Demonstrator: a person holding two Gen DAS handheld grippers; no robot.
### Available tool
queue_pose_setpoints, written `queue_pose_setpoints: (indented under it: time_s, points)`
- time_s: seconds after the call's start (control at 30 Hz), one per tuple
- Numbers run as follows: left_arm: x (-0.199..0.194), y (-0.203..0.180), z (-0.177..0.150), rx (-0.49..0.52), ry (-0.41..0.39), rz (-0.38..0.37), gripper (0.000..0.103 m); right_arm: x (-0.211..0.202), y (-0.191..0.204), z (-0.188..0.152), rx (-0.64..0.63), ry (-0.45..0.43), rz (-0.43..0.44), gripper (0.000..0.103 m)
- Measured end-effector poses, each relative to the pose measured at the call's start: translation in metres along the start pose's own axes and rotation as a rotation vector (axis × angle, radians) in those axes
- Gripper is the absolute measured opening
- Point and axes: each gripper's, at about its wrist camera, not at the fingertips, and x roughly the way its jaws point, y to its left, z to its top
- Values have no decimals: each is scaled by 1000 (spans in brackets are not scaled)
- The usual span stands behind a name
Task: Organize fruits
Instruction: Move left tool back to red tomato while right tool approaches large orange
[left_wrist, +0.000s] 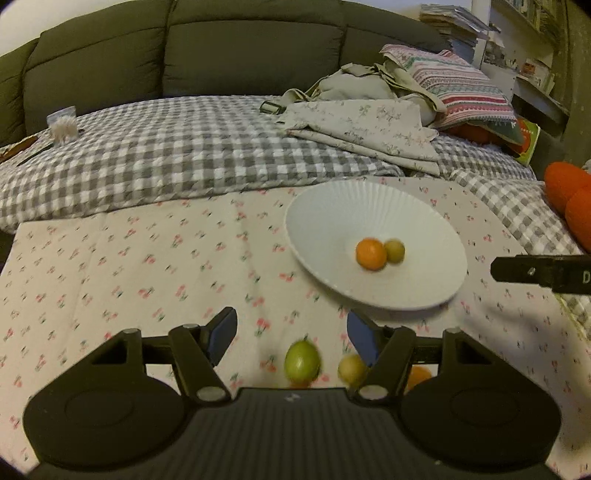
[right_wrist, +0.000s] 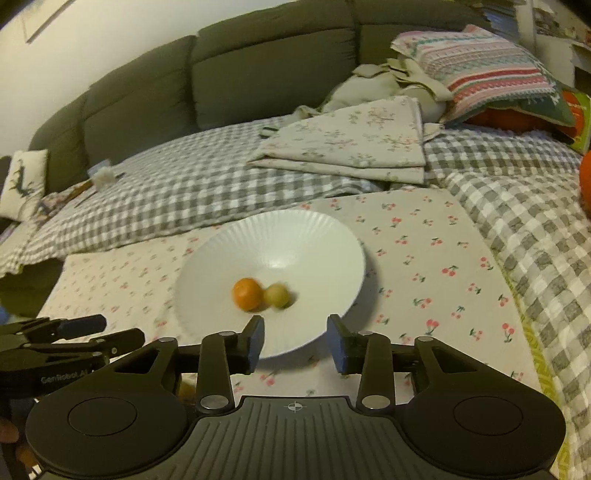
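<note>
A white ribbed bowl sits on the cherry-print cloth and holds an orange and a small yellow-green fruit. My left gripper is open above a green pear-like fruit; a yellow fruit and an orange fruit lie beside it, partly hidden by the right finger. In the right wrist view the bowl holds the orange and the yellow-green fruit. My right gripper is open and empty over the bowl's near rim.
A grey checked blanket covers the bed behind the cloth. Folded floral fabric and a striped pillow lie at the back right. A dark sofa back stands behind. Orange cushions sit at the right.
</note>
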Motion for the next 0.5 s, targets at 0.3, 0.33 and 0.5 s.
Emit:
queue_pose_setpoints:
  time_s: [0.3,0.33,0.5]
  points:
    - [-18,9,-23,-48,58,12,66,-30,14,-22,15,28,83,50]
    - [-18,9,-25,-48,64,17,67,-32,15,-25,13,32,87,52]
    - [-14,12,-38,-101,99,17,66,-38,20,-43,28,72,123,53]
